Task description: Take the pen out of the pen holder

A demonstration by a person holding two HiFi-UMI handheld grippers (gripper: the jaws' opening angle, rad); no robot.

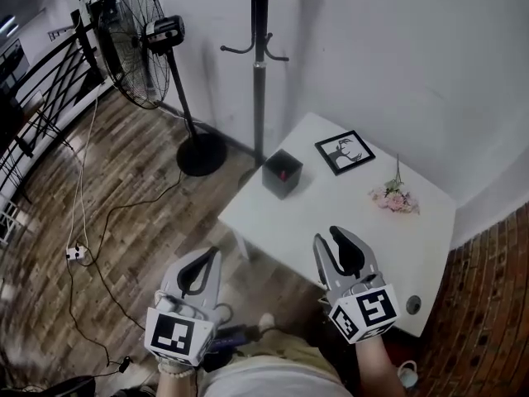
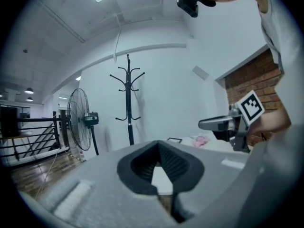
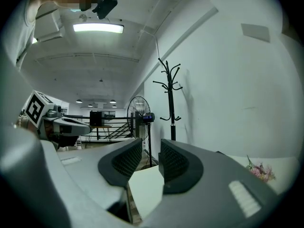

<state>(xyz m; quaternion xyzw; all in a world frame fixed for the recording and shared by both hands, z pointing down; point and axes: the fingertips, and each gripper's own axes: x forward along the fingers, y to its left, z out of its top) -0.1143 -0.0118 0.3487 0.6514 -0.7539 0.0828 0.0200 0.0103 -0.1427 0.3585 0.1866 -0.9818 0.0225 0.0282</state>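
Pen holder (image 1: 282, 173): dark square box, upright on the white table (image 1: 331, 222) at its far left corner, just in front of the coat stand (image 1: 259, 64) base. Small red spot inside it, likely the pen (image 1: 283, 174); too small to be sure. Both grippers are well apart from the holder, on the near side.

Left gripper (image 1: 212, 255) is over the wood floor, off the table's left edge. In the left gripper view its jaw tips meet, with only a hollow between the pads, and nothing is held (image 2: 158, 144). Right gripper (image 1: 335, 236) is over the table's near part. In the right gripper view its jaws are a narrow gap apart and empty (image 3: 151, 148).

Also on the table: a black frame (image 1: 345, 152) lying flat near the far edge, and pink flowers (image 1: 394, 197) to its right. A fan (image 1: 132, 40) stands on the floor at far left.
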